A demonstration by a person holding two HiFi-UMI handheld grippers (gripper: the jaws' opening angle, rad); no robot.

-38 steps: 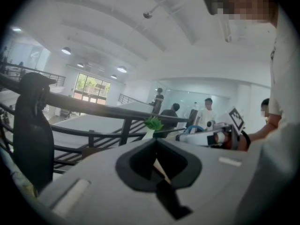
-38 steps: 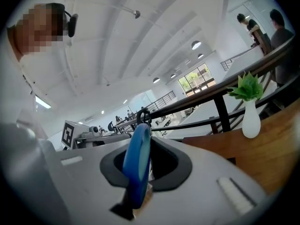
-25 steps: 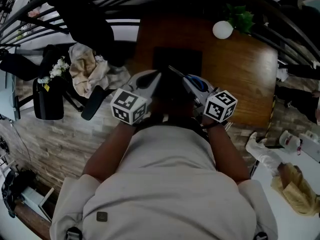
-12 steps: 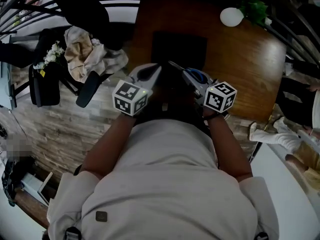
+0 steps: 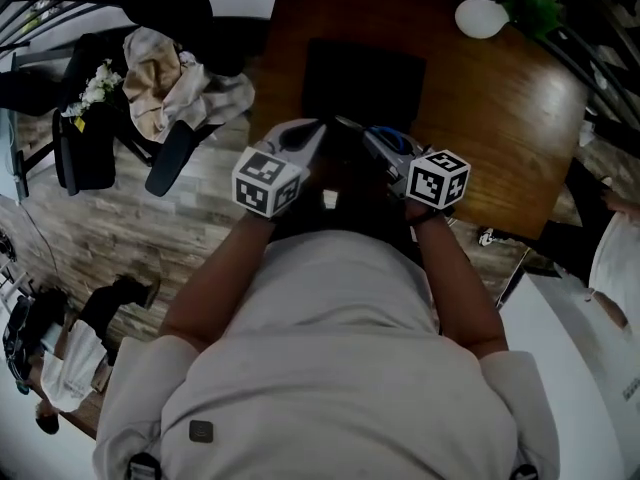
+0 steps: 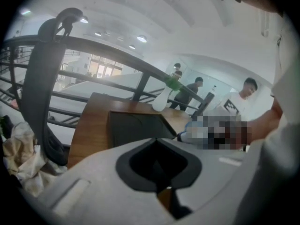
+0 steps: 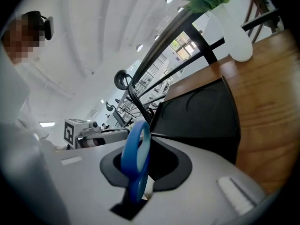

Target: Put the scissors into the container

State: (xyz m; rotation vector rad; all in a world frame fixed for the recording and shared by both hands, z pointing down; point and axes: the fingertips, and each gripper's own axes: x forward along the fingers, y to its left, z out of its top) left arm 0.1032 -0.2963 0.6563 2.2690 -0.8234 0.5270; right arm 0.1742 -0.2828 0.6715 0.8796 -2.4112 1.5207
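Observation:
The scissors show as a blue handle loop standing up between the jaws of my right gripper, which is shut on them. In the head view the blue handle sits on the right gripper, near the table's front edge. The container is a dark, shallow box on the wooden table, just ahead of both grippers; it also lies in front of the jaws as container and container. My left gripper is shut with nothing in it and hangs beside the right one as left gripper.
A white vase with a green plant stands at the table's far right corner. A chair with crumpled cloths is left of the table. Dark railings run behind the table. Several people stand in the background of the left gripper view.
Both grippers have sunk together towards the table's near edge, and the container now looks larger and closer. The right gripper has kept hold of the scissors throughout.

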